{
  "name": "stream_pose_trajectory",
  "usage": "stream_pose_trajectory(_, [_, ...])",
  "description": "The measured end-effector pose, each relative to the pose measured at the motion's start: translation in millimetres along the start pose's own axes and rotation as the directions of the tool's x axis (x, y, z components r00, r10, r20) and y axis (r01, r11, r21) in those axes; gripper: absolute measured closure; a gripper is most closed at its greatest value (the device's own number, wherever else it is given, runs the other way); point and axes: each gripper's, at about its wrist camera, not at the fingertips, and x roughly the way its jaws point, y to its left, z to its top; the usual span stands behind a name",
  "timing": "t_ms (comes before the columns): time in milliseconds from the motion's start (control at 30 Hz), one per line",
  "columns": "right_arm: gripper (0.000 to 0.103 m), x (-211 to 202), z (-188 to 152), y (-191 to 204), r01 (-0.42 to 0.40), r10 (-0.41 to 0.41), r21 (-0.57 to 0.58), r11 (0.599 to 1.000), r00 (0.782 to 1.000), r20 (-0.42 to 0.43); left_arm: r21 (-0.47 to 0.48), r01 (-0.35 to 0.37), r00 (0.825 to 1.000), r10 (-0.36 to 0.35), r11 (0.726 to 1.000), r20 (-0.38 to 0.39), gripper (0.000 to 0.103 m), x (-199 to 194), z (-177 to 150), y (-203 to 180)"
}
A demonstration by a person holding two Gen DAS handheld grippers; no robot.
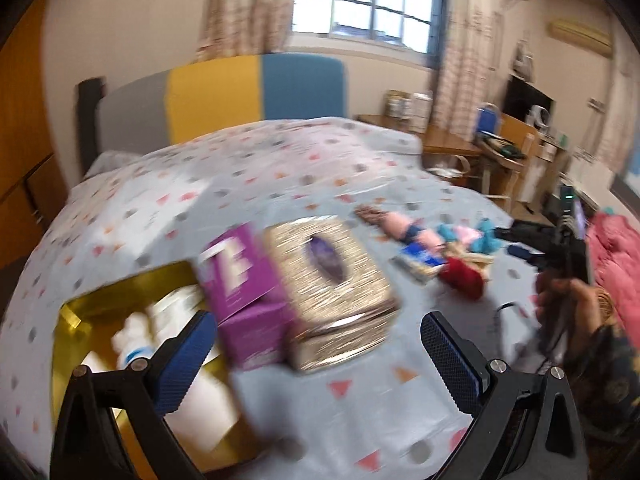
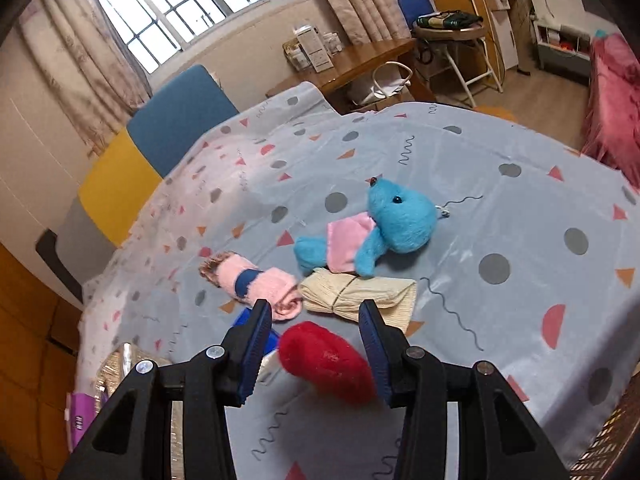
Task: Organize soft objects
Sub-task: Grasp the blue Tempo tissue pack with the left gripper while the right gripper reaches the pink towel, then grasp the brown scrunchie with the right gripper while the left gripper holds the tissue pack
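On the patterned bed sheet [image 2: 500, 208] lie a blue plush toy with a pink cloth [image 2: 400, 220], a rolled pink sock with a blue band [image 2: 260, 284], a folded cream cloth [image 2: 360, 292] and a red fuzzy soft item [image 2: 328, 360]. My right gripper [image 2: 316, 336] is open, its jaws on either side of the red item. The same pile shows at the right of the left wrist view [image 1: 440, 248]. My left gripper [image 1: 316, 344] is open and empty, above a gold woven tissue box [image 1: 336, 280] and a purple box [image 1: 244, 280].
A gold box [image 1: 100, 360] holding white bottles sits at the left. A blue packet [image 2: 264, 336] lies beside the red item. A pink blanket [image 2: 616, 112] is at the right edge. A wooden desk [image 2: 360, 60] and chair [image 2: 452, 40] stand past the bed.
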Motion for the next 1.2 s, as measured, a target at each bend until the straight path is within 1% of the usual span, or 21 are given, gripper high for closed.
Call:
stream_pose_trajectory(33, [0.057,0.4,0.1,0.0,-0.002,0.002,0.008,1.0,1.0,0.004,0.018,0.028,1.0,-0.028,0.999,-0.004,0.0,4.0,7.3,-10.3])
stream_pose_trajectory(100, [0.057,-0.1,1.1,-2.7,-0.021,0.02,0.035,0.999,1.0,0.018,0.047,0.06,0.998,-0.059,0.997,-0.015,0.0,13.4,23.9,-31.1])
stream_pose_trajectory(167, [0.057,-0.9,2.6,-5.7,-0.031,0.029,0.058,0.998,0.999,0.028,0.066,0.116,0.993,-0.114,0.991,-0.035,0.001,26.6,41.5,-51.1])
stream_pose_trajectory(267, [0.057,-2.8,4.5,-10.6,-0.051,0.047,0.09,0.995,0.998,0.042,0.06,0.181,0.98,-0.175,0.982,-0.093,0.009,56.7,67.9,-79.9])
stream_pose_trajectory(300, [0.057,-3.7,4.7,-12.0,-0.061,0.057,0.098,0.993,0.997,0.045,0.056,0.185,0.977,-0.177,0.981,-0.118,0.014,68.2,73.8,-88.3])
stream_pose_trajectory(333, [0.057,-4.1,4.9,-12.7,-0.067,0.063,0.103,0.992,0.997,0.046,0.048,0.19,0.974,-0.182,0.981,-0.138,0.016,78.5,78.0,-94.1])
stream_pose_trajectory(400, [0.057,-5.2,4.8,-14.3,-0.082,0.077,0.114,0.99,0.996,0.05,0.024,0.201,0.959,-0.191,0.979,-0.208,0.026,113.4,87.0,-109.4])
stream_pose_trajectory(433, [0.057,-6.0,4.8,-15.2,-0.089,0.083,0.118,0.989,0.995,0.053,0.011,0.199,0.953,-0.19,0.98,-0.237,0.03,126.5,89.4,-114.8])
stream_pose_trajectory(467, [0.057,-6.4,4.9,-15.9,-0.093,0.087,0.121,0.988,0.995,0.055,-0.011,0.206,0.939,-0.201,0.979,-0.278,0.037,144.8,91.6,-120.3])
stream_pose_trajectory(500, [0.057,-6.8,4.8,-16.7,-0.101,0.095,0.127,0.987,0.994,0.056,-0.032,0.213,0.926,-0.212,0.977,-0.312,0.041,160.3,92.0,-124.6])
stream_pose_trajectory(533, [0.057,-6.4,4.7,-17.6,-0.111,0.105,0.133,0.985,0.993,0.053,-0.056,0.212,0.912,-0.218,0.976,-0.349,0.041,179.7,92.7,-129.6])
stream_pose_trajectory(600, [0.057,-4.9,4.6,-18.5,-0.128,0.123,0.142,0.982,0.991,0.044,-0.09,0.205,0.893,-0.224,0.975,-0.39,0.042,204.7,90.0,-135.5])
stream_pose_trajectory(667, [0.057,-3.3,4.0,-18.9,-0.145,0.142,0.151,0.978,0.989,0.032,-0.153,0.191,0.863,-0.24,0.97,-0.445,0.043,235.0,85.2,-139.2])
stream_pose_trajectory(733, [0.057,-1.8,3.3,-18.9,-0.161,0.16,0.156,0.974,0.987,0.022,-0.212,0.169,0.846,-0.252,0.963,-0.47,0.041,256.7,81.0,-138.6])
stream_pose_trajectory(800, [0.056,0.2,2.9,-18.1,-0.173,0.173,0.157,0.972,0.985,0.011,-0.243,0.129,0.835,-0.238,0.961,-0.496,0.037,275.0,78.3,-137.5])
stream_pose_trajectory(867, [0.056,2.3,1.9,-17.0,-0.184,0.187,0.157,0.97,0.982,-0.001,-0.3,0.084,0.819,-0.237,0.95,-0.523,0.034,295.4,73.6,-132.9])
stream_pose_trajectory(967, [0.056,5.3,0.5,-15.3,-0.196,0.202,0.157,0.968,0.979,-0.018,-0.319,0.055,0.811,-0.229,0.946,-0.539,0.034,313.4,71.9,-131.3])
stream_pose_trajectory(1000, [0.056,6.5,0.5,-14.7,-0.198,0.205,0.157,0.967,0.979,-0.024,-0.318,0.046,0.81,-0.221,0.947,-0.543,0.031,317.3,70.8,-132.1])
stream_pose_trajectory(1067, [0.056,7.9,-0.1,-14.5,-0.203,0.21,0.158,0.966,0.977,-0.031,-0.313,0.026,0.808,-0.205,0.949,-0.553,0.029,326.1,66.2,-133.8])
stream_pose_trajectory(1167, [0.056,9.0,-0.5,-15.3,-0.206,0.214,0.165,0.965,0.976,-0.035,-0.287,0.016,0.806,-0.182,0.958,-0.564,0.032,335.7,59.4,-134.9])
stream_pose_trajectory(1200, [0.056,9.0,-0.7,-15.6,-0.205,0.214,0.167,0.964,0.976,-0.034,-0.252,0.02,0.823,-0.159,0.967,-0.545,0.039,333.0,58.3,-137.4])
